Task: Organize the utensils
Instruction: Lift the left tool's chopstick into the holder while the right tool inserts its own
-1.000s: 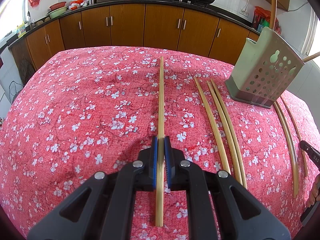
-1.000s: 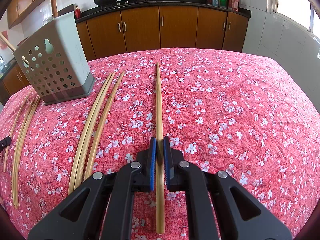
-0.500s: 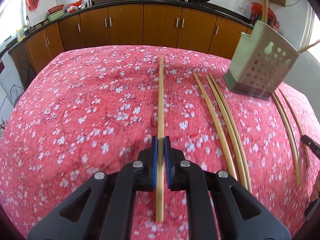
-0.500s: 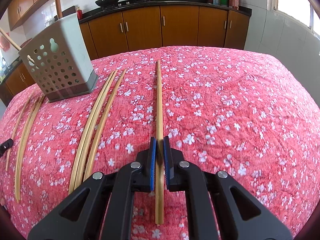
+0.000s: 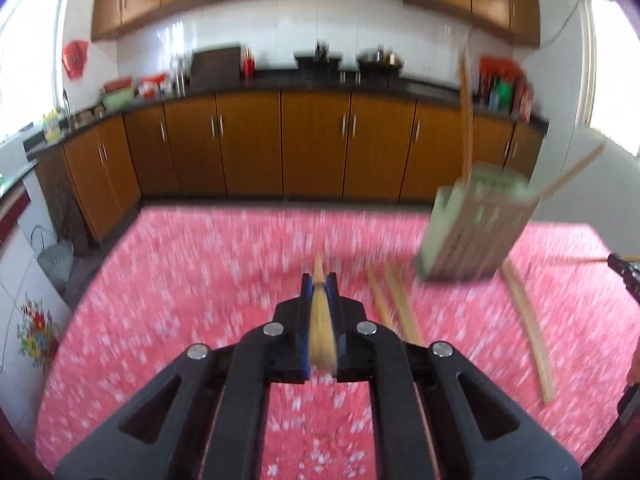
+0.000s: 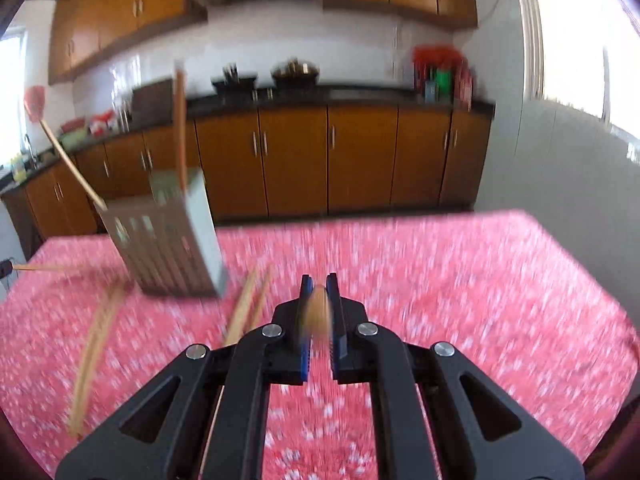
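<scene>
A table (image 5: 168, 280) covered by a red cloth with small white blossoms fills the lower half of both views — blurred in each. Near its far edge stands a pale green perforated utensil holder (image 5: 472, 236), with two chopsticks sticking up out of it. Loose bamboo chopsticks lie flat on the cloth on both sides of the holder: a close pair (image 5: 396, 304) on the side toward the table's middle, and another group (image 5: 528, 320) on the holder's other side, running toward the near edge — how many there cannot be told.
</scene>
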`<state>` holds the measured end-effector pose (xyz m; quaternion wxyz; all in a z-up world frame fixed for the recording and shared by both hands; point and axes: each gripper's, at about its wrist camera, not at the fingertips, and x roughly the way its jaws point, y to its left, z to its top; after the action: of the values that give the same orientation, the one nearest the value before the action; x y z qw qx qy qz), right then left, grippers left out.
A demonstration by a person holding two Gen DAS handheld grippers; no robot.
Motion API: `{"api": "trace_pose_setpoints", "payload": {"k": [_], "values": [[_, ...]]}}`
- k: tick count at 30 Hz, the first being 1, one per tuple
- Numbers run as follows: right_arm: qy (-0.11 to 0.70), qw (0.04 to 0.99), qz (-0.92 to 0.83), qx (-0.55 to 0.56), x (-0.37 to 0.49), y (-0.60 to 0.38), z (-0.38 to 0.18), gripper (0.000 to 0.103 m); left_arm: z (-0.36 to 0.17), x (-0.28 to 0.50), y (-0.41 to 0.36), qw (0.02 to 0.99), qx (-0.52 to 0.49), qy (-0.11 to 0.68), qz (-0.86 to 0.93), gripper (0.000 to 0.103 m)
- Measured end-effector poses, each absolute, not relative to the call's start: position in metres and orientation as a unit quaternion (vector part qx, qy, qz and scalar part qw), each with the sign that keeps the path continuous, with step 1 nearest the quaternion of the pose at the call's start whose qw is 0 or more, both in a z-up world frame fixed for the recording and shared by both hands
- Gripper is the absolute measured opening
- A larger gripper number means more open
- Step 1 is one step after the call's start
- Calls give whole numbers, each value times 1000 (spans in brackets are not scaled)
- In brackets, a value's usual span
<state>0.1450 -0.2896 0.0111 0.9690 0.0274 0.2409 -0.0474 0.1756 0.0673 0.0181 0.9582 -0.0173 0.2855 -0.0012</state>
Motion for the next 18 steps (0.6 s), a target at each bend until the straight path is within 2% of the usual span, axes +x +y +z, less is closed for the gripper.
{"api": "trace_pose_setpoints", "payload": {"k": [4,11,18], "values": [[211,976,-43,29,145,-289,34,8,48,176,67,967,-34,252,-10,8],[202,978,-4,60,139,-285,58,8,77,168,63,969,-45,238,-37,8],[154,974,105,129,129,-271,119,8,130,151,34,974,-80,183,-105,8]]}}
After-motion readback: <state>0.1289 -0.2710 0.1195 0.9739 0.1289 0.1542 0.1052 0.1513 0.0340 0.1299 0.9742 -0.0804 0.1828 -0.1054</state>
